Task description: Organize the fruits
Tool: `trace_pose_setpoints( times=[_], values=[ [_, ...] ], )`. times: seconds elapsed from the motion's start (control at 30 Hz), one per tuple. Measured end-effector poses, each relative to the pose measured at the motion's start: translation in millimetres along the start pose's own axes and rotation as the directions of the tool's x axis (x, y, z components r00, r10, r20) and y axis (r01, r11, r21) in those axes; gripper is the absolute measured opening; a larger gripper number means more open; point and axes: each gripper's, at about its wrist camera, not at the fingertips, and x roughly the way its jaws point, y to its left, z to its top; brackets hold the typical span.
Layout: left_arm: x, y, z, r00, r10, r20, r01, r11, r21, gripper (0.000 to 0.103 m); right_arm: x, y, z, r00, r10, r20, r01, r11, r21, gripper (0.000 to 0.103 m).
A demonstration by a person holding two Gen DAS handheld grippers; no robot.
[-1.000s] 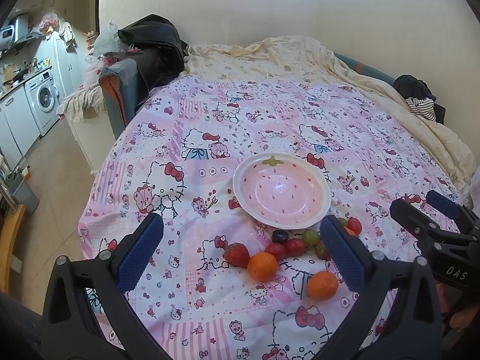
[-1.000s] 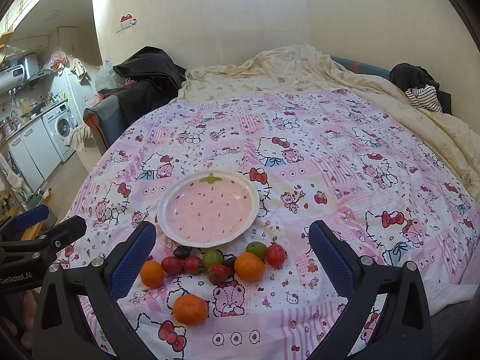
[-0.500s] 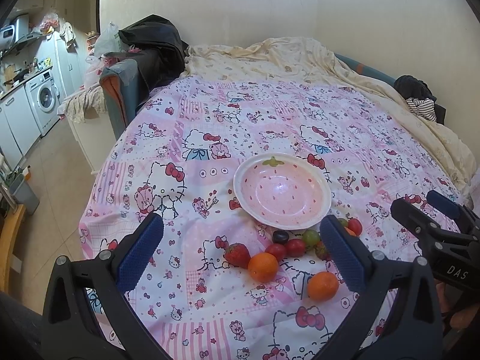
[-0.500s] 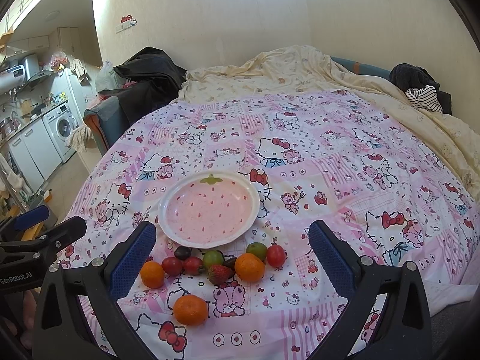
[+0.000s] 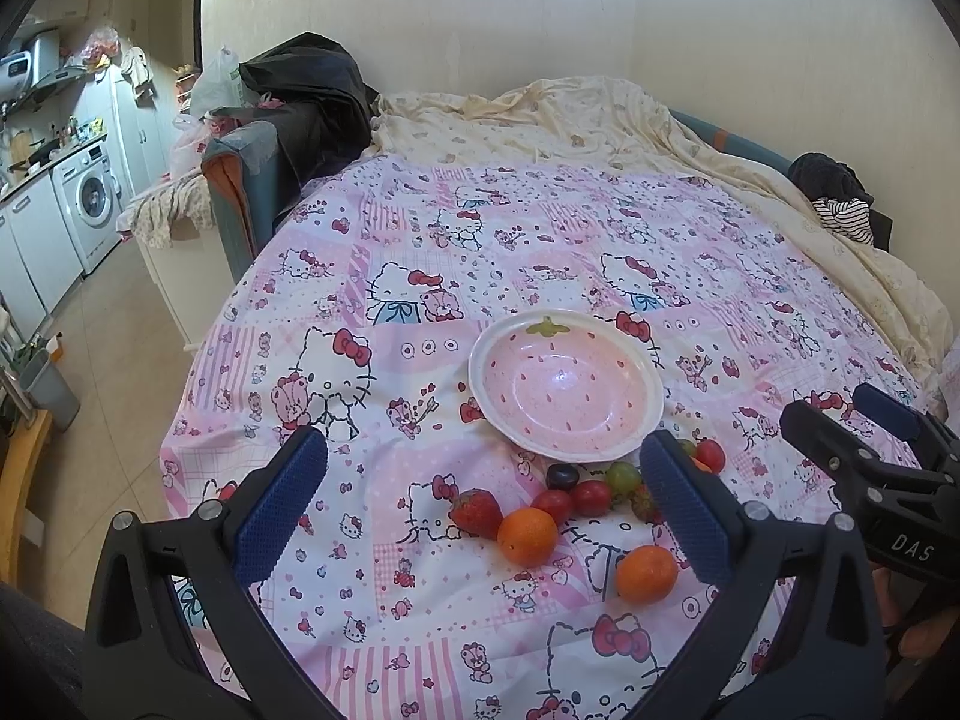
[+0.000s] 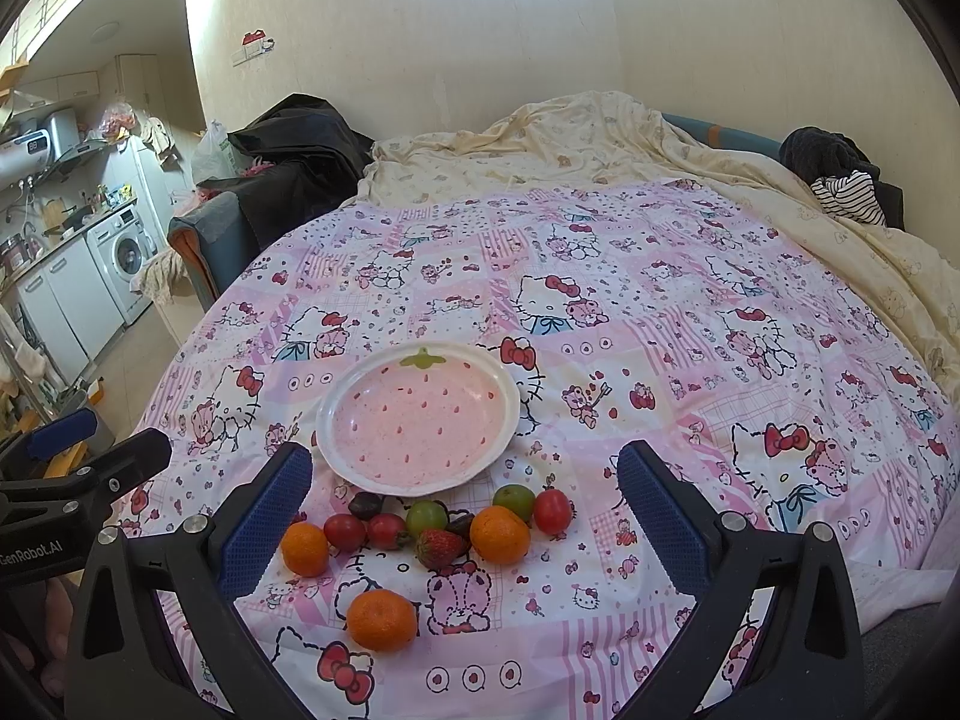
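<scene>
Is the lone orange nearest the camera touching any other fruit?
Apart. The right wrist view shows the lone orange with bare bedsheet between it and the fruit row.

"DAS" on right tongs (image 5: 888, 438); "GenRobot.AI" on left tongs (image 6: 90, 444)

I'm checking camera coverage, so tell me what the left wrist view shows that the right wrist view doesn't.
Only the left wrist view shows the right gripper. Only the right wrist view shows the left gripper and all three oranges in full, including the rightmost orange. Both show the empty strawberry plate, the fruit below it and the pink blanket.
</scene>
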Motion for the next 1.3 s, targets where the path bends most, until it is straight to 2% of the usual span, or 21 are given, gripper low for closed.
trace_pose_setpoints(
  times=[1.1,1.17,1.3],
  values=[
    [-1,6,1,1.000,0.008,-0.002,-0.008,1.000,-0.010,0.103,1,3,2,1.000,0.002,-0.008,-0.002,1.000,-0.001,0.103],
    [-1,6,1,1.000,0.011,-0.005,-0.011,1.000,-0.008,0.103,3,3,-1,1.000,0.007,-0.021,-0.007,1.000,-0.001,0.103],
    [3,17,3,0.999,0.044,-0.025,-0.045,0.998,-0.032,0.103,17,-8,-3,0.989,0.064,-0.130,-0.058,0.997,0.054,0.103]
  ],
)
